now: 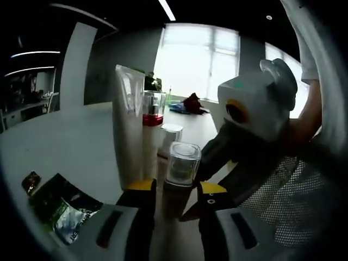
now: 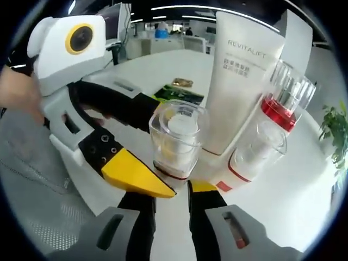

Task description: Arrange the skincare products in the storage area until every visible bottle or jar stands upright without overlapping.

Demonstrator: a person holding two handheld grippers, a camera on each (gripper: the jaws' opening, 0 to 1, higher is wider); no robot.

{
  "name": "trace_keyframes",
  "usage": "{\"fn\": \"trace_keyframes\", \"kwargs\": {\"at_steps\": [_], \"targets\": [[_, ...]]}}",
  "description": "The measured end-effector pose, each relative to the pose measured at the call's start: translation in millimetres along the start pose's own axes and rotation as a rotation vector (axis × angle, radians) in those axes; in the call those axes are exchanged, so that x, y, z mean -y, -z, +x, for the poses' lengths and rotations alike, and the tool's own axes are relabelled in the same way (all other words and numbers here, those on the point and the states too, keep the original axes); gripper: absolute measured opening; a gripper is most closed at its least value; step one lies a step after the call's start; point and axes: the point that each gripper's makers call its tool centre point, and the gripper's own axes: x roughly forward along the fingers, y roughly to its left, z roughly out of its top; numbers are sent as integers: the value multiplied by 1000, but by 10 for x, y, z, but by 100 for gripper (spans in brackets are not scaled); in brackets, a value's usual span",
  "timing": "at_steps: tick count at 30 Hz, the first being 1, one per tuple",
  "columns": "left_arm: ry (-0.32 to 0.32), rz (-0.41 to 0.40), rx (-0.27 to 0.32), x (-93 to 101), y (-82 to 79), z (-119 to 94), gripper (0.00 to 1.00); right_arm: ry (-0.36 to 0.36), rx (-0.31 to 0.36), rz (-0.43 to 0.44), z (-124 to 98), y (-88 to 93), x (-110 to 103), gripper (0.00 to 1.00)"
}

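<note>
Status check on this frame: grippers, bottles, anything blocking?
Left gripper jaws around clear-capped bottle, grip unconfirmed. Right gripper open, at same bottle. White tube and red-banded bottle upright, crowding close behind it.

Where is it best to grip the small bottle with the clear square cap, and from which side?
Grip the small bottle low on its body, below the clear cap. It stands upright, and the white tube and red-banded bottle crowd one side. Probably approach level from the open side, where the left claw already straddles it.

Clear glossy plastic caps the small bottle (image 2: pixel 178 137); the tall tube (image 2: pixel 239 81) is matt white plastic; the bench (image 2: pixel 163 70) is smooth white.
</note>
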Motion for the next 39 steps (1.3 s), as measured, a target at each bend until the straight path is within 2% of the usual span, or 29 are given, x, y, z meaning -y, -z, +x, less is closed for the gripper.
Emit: {"fn": "trace_keyframes", "kwargs": {"at_steps": [11, 15, 17, 18, 20, 22, 30, 39], "targets": [[-38, -35, -73, -88, 92, -145, 27, -4, -45, 50, -83, 111, 32, 26], [-68, -45, -146, -135, 206, -228, 17, 4, -62, 88, -121, 172, 49, 23], [-75, -55, -156, -125, 216, -239, 11, 3, -51, 120, -140, 167, 43, 20], [-73, -54, -160, -117, 221, -238, 9, 2, -46, 134, -142, 170, 38, 17], [-89, -29, -204, -126, 287, -240, 4, 0, -33, 148, -144, 155, 32, 11], [-94, -17, -220, -145, 341, -221, 3, -15, -32, 162, -132, 158, 4, 7], [-87, -2, -251, -94, 413, -123, 0, -25, -33, 202, -50, 157, 0, 7], [-118, 4, -251, -221, 416, -14, 1, -16, -29, 217, -2, 141, 68, 7]]}}
